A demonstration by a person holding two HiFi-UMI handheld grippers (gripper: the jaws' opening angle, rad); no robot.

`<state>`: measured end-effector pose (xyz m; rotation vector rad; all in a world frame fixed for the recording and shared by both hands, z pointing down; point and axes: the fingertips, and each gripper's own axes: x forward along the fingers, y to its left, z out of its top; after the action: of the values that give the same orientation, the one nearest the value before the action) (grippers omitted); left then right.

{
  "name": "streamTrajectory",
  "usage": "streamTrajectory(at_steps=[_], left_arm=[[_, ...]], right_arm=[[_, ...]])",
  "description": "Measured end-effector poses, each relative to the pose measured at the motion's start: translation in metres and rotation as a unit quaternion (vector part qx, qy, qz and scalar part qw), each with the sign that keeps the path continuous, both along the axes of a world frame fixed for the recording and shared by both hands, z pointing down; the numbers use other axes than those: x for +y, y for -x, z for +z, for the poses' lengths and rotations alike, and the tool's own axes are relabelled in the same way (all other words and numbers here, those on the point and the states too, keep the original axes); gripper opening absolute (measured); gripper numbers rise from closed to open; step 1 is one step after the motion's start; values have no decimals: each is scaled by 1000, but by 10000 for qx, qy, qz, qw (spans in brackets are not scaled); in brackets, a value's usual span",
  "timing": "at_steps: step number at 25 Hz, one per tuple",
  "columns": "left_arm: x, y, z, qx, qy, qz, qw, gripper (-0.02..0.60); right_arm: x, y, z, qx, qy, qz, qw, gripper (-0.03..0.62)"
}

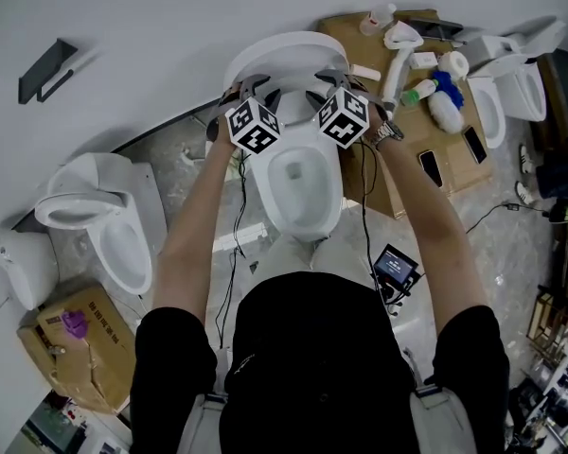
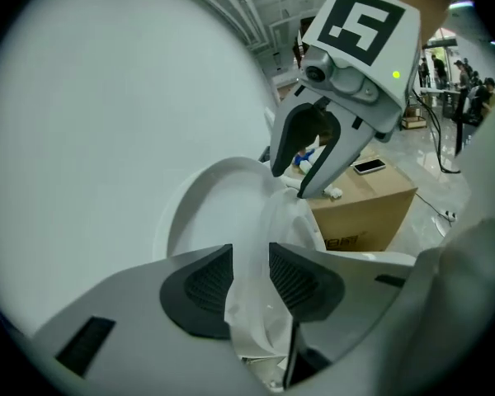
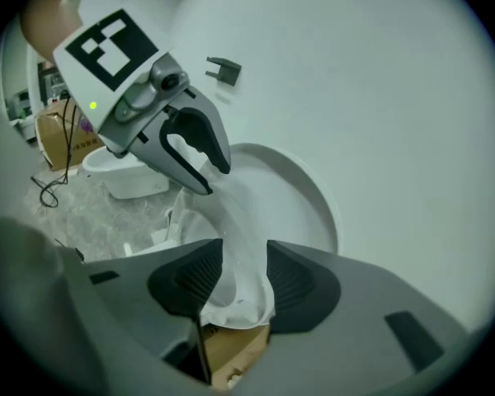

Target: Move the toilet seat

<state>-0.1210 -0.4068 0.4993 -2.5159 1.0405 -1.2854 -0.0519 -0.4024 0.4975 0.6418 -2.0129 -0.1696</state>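
At the toilet [image 1: 304,223], left hand-held gripper [image 2: 250,264], right hand-held gripper [image 3: 244,264], jaws apart astride toilet seat [image 3: 241,228]

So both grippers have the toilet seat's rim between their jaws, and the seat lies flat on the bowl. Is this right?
One part is wrong. The toilet seat is not down on the bowl: it is raised, nearly upright by the wall, and the head view shows the bowl open. Its rim is indeed between the jaws of the left gripper and the right gripper.

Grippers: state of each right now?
Left gripper: open, toilet seat rim between its jaws.
Right gripper: open, toilet seat rim between its jaws.
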Motion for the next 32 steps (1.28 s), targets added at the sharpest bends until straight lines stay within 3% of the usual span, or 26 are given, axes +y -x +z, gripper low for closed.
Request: streamTrajectory(at_steps=[3,6,11,16,20,27,32], left_arm=[[16,1,-12,247,-237,-293,9990,93],[39,-2,-24,526,-376,-474,9968,37],[82,-11,-50,1102,-542,-812,9891,9],[137,-26,-88,1796,-703,-1206,9738,9],[181,-40,-122,2327,-812,-1479,9578,9],[255,-68,-166,2727,-1010,-1621,9429,9],[304,-88,-194,3125,-1050,-1695,9288,9]], right_arm=[[15,-5,-12,-255,-101,53,9996,156],[30,-12,-31,-693,-302,255,9968,47],[62,-27,-61,-1583,-303,626,9849,14],[114,-60,-96,-2708,-273,970,9573,12],[161,-84,-122,-3237,-184,993,9407,12],[226,-130,-176,-4154,-159,1221,9013,12],[270,-166,-219,-4524,-349,1240,8825,12]])
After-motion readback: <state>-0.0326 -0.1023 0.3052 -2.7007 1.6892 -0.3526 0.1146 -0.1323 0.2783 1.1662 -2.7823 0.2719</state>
